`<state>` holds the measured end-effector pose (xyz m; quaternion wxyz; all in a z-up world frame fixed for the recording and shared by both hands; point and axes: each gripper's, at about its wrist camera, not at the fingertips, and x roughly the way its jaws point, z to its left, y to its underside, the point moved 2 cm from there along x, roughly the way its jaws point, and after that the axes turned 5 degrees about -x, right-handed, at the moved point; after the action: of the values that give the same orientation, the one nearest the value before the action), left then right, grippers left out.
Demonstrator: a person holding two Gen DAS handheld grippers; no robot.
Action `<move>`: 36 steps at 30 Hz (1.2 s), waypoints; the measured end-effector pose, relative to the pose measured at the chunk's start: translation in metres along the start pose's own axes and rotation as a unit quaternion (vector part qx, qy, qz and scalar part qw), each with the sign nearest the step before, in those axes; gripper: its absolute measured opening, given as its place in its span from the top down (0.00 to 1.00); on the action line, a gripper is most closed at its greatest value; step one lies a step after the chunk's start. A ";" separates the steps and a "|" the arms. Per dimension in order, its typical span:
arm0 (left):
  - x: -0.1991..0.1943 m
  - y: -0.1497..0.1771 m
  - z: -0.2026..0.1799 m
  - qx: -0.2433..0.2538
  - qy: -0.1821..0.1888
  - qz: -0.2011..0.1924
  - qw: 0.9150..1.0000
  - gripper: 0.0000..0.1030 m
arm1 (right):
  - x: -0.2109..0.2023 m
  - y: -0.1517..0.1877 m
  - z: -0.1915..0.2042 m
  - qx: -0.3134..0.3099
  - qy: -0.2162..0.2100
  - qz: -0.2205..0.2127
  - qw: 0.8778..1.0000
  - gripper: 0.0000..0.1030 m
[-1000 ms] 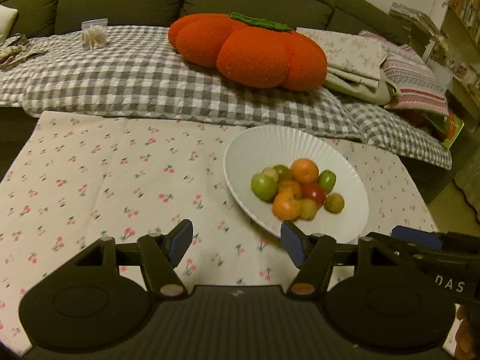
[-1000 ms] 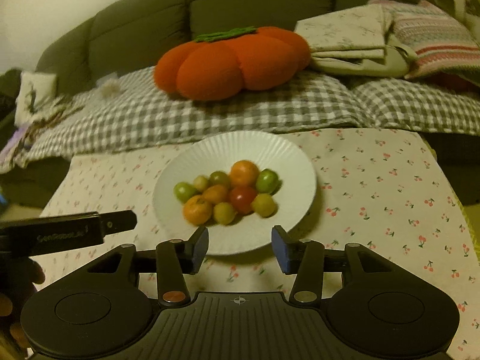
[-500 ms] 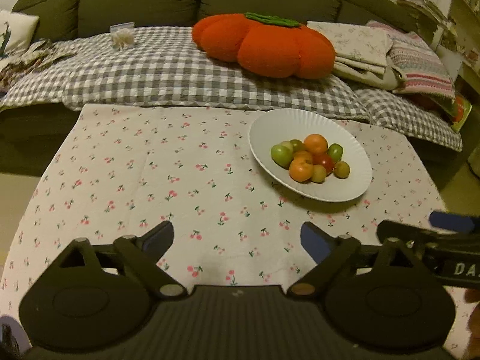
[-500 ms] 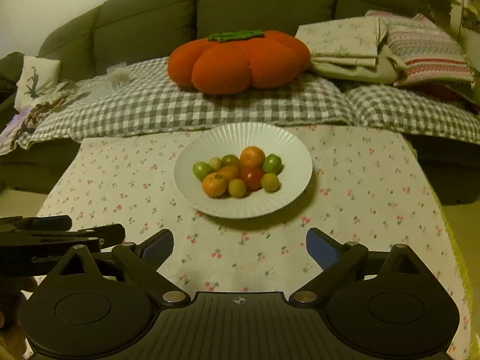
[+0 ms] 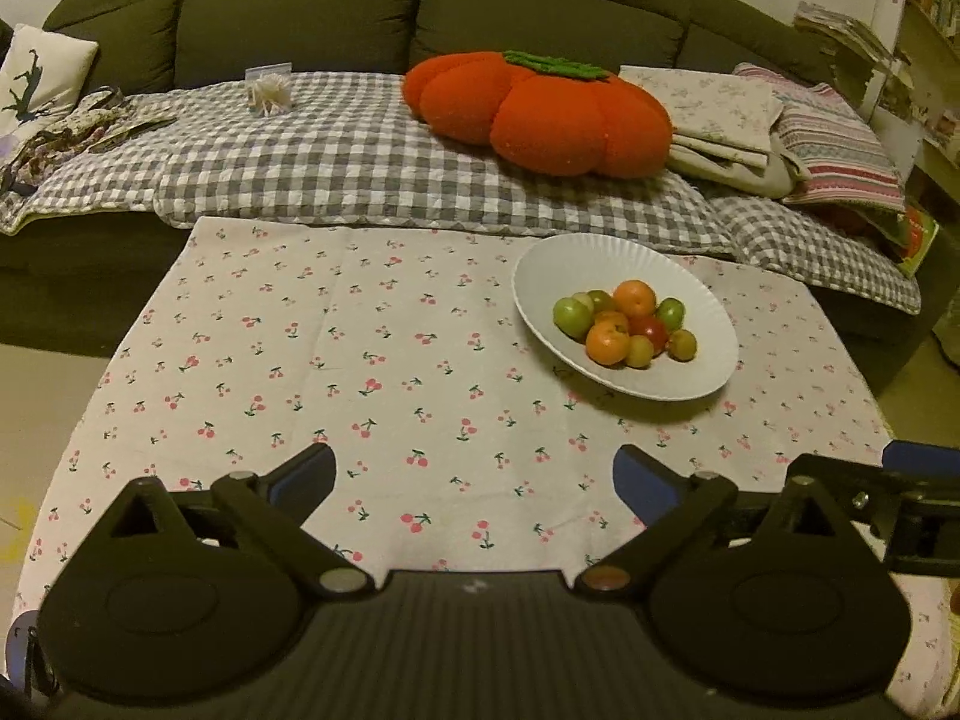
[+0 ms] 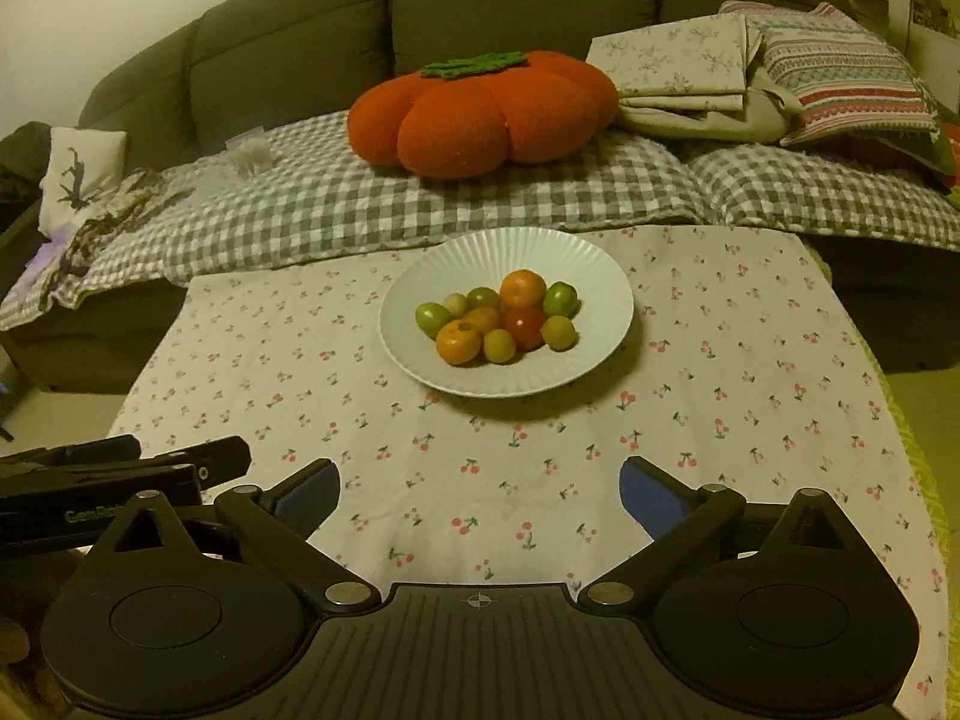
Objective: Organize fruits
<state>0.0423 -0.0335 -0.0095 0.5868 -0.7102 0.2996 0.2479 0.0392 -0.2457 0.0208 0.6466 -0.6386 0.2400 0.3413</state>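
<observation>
A white ribbed plate (image 5: 708, 312) (image 6: 420, 276) stands on the cherry-print tablecloth (image 5: 360, 360) (image 6: 750, 390). Several small fruits lie heaped in it: orange ones (image 5: 636, 298) (image 6: 523, 289), green ones (image 5: 571, 317) (image 6: 433, 318), a red one (image 6: 524, 325) and yellowish ones. My left gripper (image 5: 474, 474) hangs over the cloth's near edge, left of the plate and well short of it. Its jaws are opening, with nothing between them. My right gripper (image 6: 480, 489) is in front of the plate, also well back, its jaws opening with nothing between them.
Behind the table a dark green sofa (image 5: 300, 6) carries a grey checked blanket (image 5: 336, 156), a big orange pumpkin cushion (image 5: 540, 114) (image 6: 480, 114), folded linens (image 6: 678, 78) and a striped pillow (image 6: 840, 84). The other gripper's arm shows at each view's side (image 5: 918, 516) (image 6: 108, 480).
Both grippers have drawn back and up from the plate, which now looks smaller and farther. Both pairs of jaws have spread much wider. The fruits have not moved.
</observation>
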 end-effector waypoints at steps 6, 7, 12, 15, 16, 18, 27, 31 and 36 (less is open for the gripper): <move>-0.009 0.004 -0.004 0.008 0.013 -0.005 1.000 0.04 | -0.012 0.008 -0.005 0.018 0.006 0.000 1.000 0.01; -0.009 0.005 -0.005 0.008 0.015 -0.005 1.000 0.04 | -0.013 0.009 -0.005 0.021 0.007 0.002 1.000 0.01; -0.009 0.004 -0.007 0.010 0.016 -0.008 1.000 0.04 | -0.016 0.009 -0.009 0.029 0.009 -0.002 1.000 0.01; -0.008 0.006 -0.009 0.018 0.020 -0.007 1.000 0.03 | -0.014 0.009 -0.008 0.028 0.010 0.000 1.000 0.01; -0.008 0.006 -0.010 0.019 0.020 -0.007 1.000 0.03 | -0.013 0.009 -0.008 0.028 0.010 0.001 1.000 0.01; -0.006 0.007 -0.010 0.019 0.022 -0.004 1.000 0.03 | -0.011 0.009 -0.009 0.030 0.012 0.002 0.999 0.01; -0.003 0.006 -0.008 0.017 0.018 0.000 1.000 0.03 | -0.009 0.008 -0.011 0.033 0.014 0.003 0.999 0.01; -0.002 0.006 -0.008 0.018 0.018 0.000 1.000 0.02 | -0.009 0.008 -0.011 0.032 0.014 0.004 0.999 0.01; -0.002 0.005 -0.008 0.019 0.017 -0.001 1.000 0.02 | -0.008 0.008 -0.011 0.033 0.016 0.005 0.999 0.01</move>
<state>0.0368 -0.0422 -0.0101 0.5952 -0.7032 0.3138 0.2296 0.0292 -0.2584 0.0207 0.6618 -0.6209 0.2645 0.3264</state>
